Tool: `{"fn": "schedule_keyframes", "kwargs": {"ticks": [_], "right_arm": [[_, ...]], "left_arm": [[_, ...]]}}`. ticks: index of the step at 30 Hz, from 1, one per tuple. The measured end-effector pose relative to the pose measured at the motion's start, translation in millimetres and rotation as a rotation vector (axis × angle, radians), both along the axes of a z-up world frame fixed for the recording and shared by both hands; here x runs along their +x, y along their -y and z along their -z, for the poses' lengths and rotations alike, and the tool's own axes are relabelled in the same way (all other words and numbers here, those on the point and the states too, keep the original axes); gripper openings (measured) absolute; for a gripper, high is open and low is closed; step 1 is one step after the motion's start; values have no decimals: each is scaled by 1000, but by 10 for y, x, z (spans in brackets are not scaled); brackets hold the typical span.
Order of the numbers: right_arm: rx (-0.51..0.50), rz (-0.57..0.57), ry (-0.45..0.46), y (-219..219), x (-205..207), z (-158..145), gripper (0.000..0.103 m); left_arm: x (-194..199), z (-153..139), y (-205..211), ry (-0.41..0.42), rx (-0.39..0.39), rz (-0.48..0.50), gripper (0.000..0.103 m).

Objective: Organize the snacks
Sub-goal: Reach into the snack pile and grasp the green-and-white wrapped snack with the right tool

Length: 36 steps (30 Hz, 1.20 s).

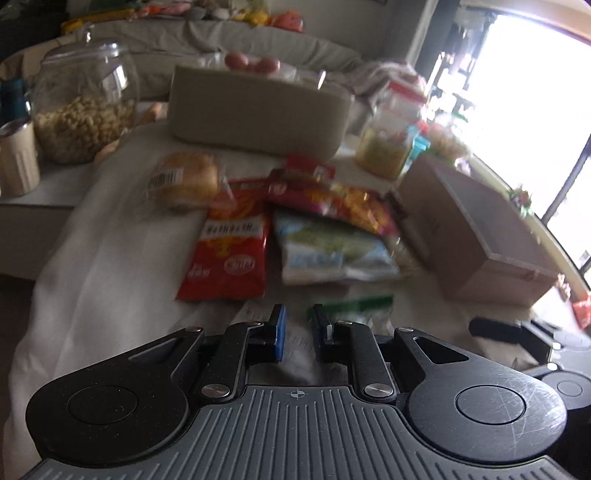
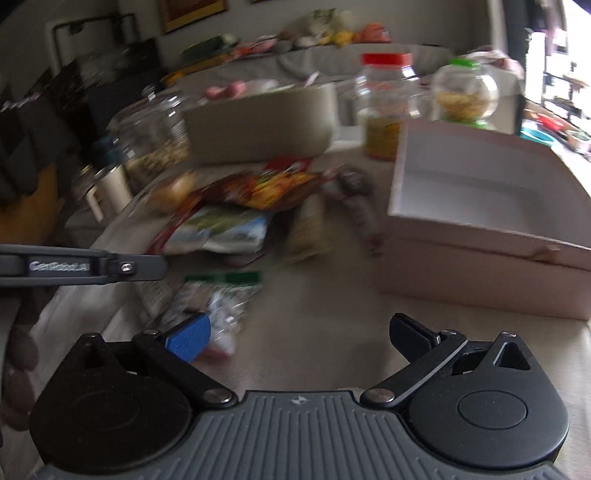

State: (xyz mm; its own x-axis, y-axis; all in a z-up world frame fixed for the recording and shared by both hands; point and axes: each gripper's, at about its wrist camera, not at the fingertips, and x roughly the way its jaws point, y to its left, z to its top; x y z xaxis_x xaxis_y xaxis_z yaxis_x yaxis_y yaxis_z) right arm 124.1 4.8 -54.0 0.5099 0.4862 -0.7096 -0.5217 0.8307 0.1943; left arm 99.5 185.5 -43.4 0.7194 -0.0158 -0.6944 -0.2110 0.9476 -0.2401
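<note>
Snacks (image 1: 229, 243) are left piled beside the empty box (image 2: 480, 206); left hand-held gripper (image 1: 298, 332) seemingly narrowed on nothing, right hand-held gripper (image 2: 306, 338) spread wide.

A white cloth (image 1: 110, 258) covers the near part of the table (image 1: 44, 192). At the far left a cream mug (image 1: 16, 158) stands on the bare tabletop, with a dark teal container (image 1: 13, 98) behind it. Beyond the table runs a grey sofa (image 1: 221, 40), its back lined with blurred colourful soft toys (image 1: 266, 14). A bright window (image 1: 524, 110) fills the right side, washing out whatever lies outside. In the right wrist view a framed picture (image 2: 192, 11) hangs on the far wall, and a dark cabinet (image 2: 92, 74) stands at the far left.
</note>
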Motion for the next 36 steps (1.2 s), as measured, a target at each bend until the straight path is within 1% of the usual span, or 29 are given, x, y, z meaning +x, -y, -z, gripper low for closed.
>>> {"fn": "schedule_keyframes", "kwargs": {"ticks": [2, 3, 6, 9, 11, 14, 16, 17, 18, 19, 20, 21, 27, 29, 33, 36], "right_arm": [[1, -10, 1, -74, -4, 47, 99], [3, -7, 9, -85, -15, 63, 94], [1, 2, 23, -48, -44, 30, 78], [-19, 22, 45, 101, -99, -6, 76], [-44, 50, 73, 250, -171, -22, 76], [-90, 115, 98, 515, -281, -10, 77], [-118, 182, 83, 722, -323, 24, 85], [-122, 212, 64, 825, -332, 56, 87], [-114, 234, 49, 915, -336, 83, 90], [-105, 250, 61, 981, -366, 83, 91], [-119, 266, 60, 1008, -379, 84, 92], [-131, 274, 55, 1014, -383, 93, 96], [-150, 290, 40, 995, -364, 127, 103], [-152, 290, 29, 987, -337, 122, 103], [-161, 274, 7, 1027, -288, 114, 103], [-188, 206, -8, 964, -231, 68, 103]], "left_arm": [[-40, 41, 21, 21, 3, 14, 18], [-42, 46, 31, 20, -7, 25, 18], [-6, 54, 80, 13, -76, 65, 18], [60, 87, 232, -8, -103, 118, 18], [102, 102, 359, -20, -111, 154, 21], [148, 110, 521, -12, -109, 186, 21], [171, 110, 619, -13, -136, 218, 21], [182, 113, 670, -16, -148, 236, 21], [185, 114, 731, -18, -150, 255, 21], [186, 117, 802, -20, -146, 275, 21], [179, 116, 853, -22, -141, 294, 21], [166, 118, 900, -24, -134, 313, 21], [35, 91, 1023, -37, -108, 360, 21], [-26, 83, 1017, -40, -97, 365, 21], [-131, 59, 973, -34, -74, 346, 21], [-212, 45, 859, -22, -43, 307, 21]]}}
